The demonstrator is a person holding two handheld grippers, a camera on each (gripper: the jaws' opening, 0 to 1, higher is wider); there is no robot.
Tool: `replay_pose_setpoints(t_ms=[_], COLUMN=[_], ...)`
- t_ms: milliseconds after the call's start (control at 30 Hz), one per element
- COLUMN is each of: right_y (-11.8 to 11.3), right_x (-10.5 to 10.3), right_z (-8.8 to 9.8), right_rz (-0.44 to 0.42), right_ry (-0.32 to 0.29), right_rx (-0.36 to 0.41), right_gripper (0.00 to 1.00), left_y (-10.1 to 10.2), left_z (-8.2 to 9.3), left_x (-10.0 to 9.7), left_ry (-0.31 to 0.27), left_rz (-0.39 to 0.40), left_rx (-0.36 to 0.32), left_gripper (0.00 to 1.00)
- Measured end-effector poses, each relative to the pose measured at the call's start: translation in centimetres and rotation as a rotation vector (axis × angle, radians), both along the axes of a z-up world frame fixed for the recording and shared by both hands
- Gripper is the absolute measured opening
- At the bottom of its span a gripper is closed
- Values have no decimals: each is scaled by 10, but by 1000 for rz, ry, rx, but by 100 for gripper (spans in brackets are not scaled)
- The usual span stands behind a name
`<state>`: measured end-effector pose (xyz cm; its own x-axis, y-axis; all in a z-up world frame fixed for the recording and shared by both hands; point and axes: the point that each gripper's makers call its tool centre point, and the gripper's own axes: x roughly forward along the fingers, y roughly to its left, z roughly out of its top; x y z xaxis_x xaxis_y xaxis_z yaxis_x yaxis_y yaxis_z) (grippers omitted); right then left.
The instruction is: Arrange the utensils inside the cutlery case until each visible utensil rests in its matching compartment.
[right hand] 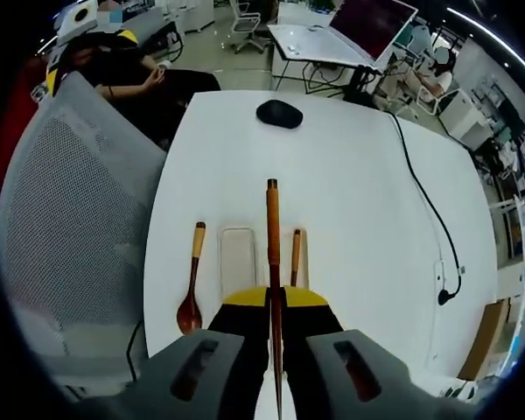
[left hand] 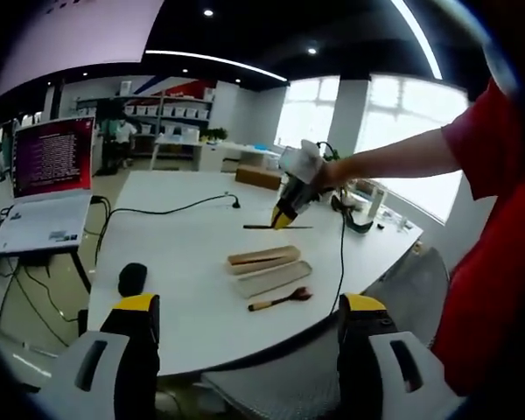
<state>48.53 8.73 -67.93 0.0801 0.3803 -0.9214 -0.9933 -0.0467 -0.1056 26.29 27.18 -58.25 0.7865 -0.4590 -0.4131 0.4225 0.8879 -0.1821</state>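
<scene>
Right hand-held gripper [right hand: 275,302] has its yellow-tipped jaws clamped on a long brown wooden chopstick [right hand: 272,254], held above the white round-cornered desk [right hand: 350,192] over the pale wooden cutlery case [right hand: 238,259]; in the left gripper view the same hand-held gripper [left hand: 283,219] carries the stick level, clear of the desk. A second wooden stick [right hand: 295,255] lies in the case's right slot, and a dark-bowled wooden spoon [right hand: 192,284] rests on the desk just beside the case. Left hand-held gripper [left hand: 245,319] hangs off the desk edge, jaws wide apart and empty; a black computer mouse [right hand: 279,113] sits well apart near the far edge.
</scene>
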Motion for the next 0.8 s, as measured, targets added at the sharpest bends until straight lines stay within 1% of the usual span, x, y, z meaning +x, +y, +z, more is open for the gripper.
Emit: replay_pose_setpoints(t_ms=[100, 200, 300, 400, 433, 467, 500, 533, 600, 667, 700, 733, 800], right_y=[0, -1, -1, 1, 1, 0, 0, -1, 0, 1, 5, 8, 8], right_x=[8, 14, 16, 18, 19, 20, 21, 22, 22, 21, 17, 15, 14], right_z=[-3, -9, -13, -16, -19, -21, -24, -26, -32, -37, -39, -41, -48], right_rz=[-12, -29, -32, -40, -56, -60, -59, -57, -52, -57, -53, -38, -8], right_ry=[-6, 3, 2, 11, 22, 24, 19, 14, 17, 24, 45, 49, 28], right_rx=[9, 10, 14, 38, 46, 47, 47, 50, 51, 57, 81, 93, 82], right_gripper=[1, 1, 1, 1, 1, 1, 1, 1, 1, 1, 1, 1, 1], left_y=[-1, 0, 2, 5, 5, 7, 4, 3, 3, 4, 3, 3, 2], left_z=[-1, -4, -6, -8, -7, -6, 3, 11, 21, 20, 20, 19, 19], left_x=[1, 1, 0, 0, 0, 1, 3, 6, 7, 9, 10, 11, 11], left_ry=[3, 14, 25, 33, 35, 27, -14, -43, -72, -59, -52, -43, -34], left_rz=[-4, -2, 7, 13, 16, 21, 23, 32, 44, 54, 61, 64, 61], left_rx=[11, 18, 11, 15, 22, 33, 10, -22, -50, -51, -49, -42, -30], left_gripper=[86, 86, 86, 86, 86, 86, 87, 88, 88, 89, 89, 89, 89])
